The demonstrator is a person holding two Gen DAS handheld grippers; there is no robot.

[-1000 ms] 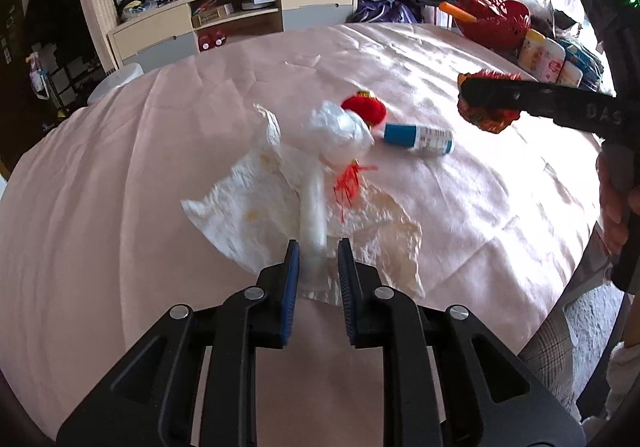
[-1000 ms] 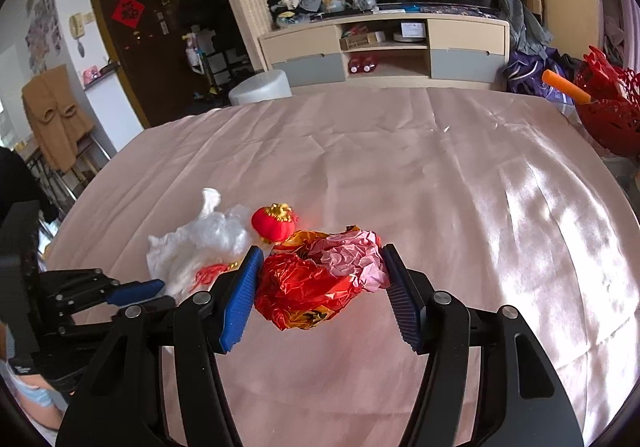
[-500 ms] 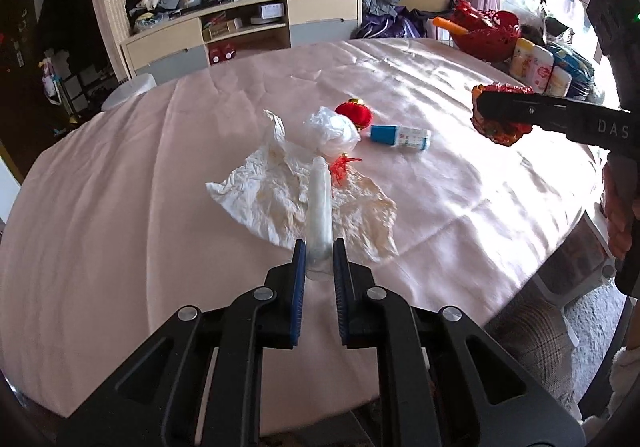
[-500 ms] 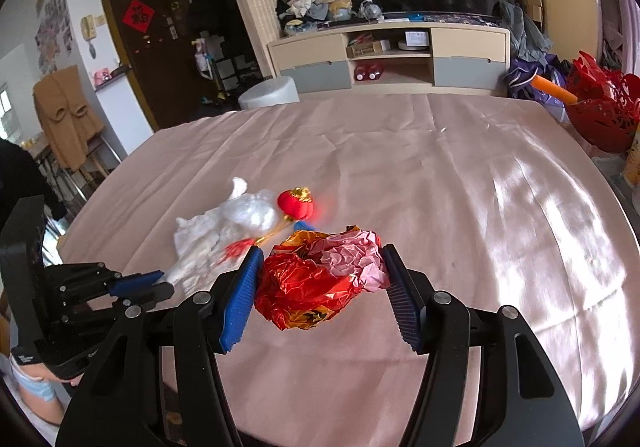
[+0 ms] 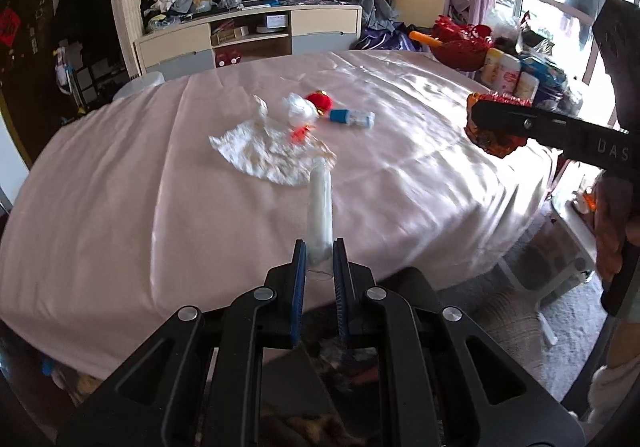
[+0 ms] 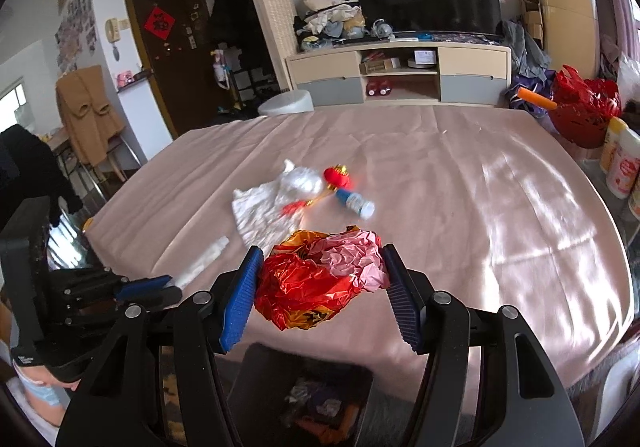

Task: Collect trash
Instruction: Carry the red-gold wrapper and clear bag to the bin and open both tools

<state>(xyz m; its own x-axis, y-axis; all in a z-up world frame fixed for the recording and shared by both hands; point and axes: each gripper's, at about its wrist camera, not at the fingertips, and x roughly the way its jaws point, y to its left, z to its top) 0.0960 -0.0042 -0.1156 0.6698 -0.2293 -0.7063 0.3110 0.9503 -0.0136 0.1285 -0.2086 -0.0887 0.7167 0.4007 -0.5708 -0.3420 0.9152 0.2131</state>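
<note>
Below the table edge: bin (image 6: 316,399) contents blurred | left fingers (image 5: 299,267) grip tube (image 5: 320,207) | right fingers (image 6: 244,287) grip wrapper wad (image 6: 320,279)

Looking forward along the right gripper (image 6: 320,289), its two blue-padded fingers (image 6: 242,293) clamp a crumpled wad of red, orange and pink foil wrapper (image 6: 320,279) held above the near edge of a round table (image 6: 500,215) covered in a pale pink cloth. Below the gripper sits a dark bin (image 6: 304,395) with scraps inside. Farther out on the cloth lie a crumpled white paper napkin (image 6: 260,211), a clear plastic bag (image 6: 304,183), a small red lantern ornament (image 6: 337,176) and a blue-capped tube (image 6: 356,203), all close together. At lower left, the left gripper (image 6: 160,285) pinches a translucent white tube (image 6: 202,261).
</note>
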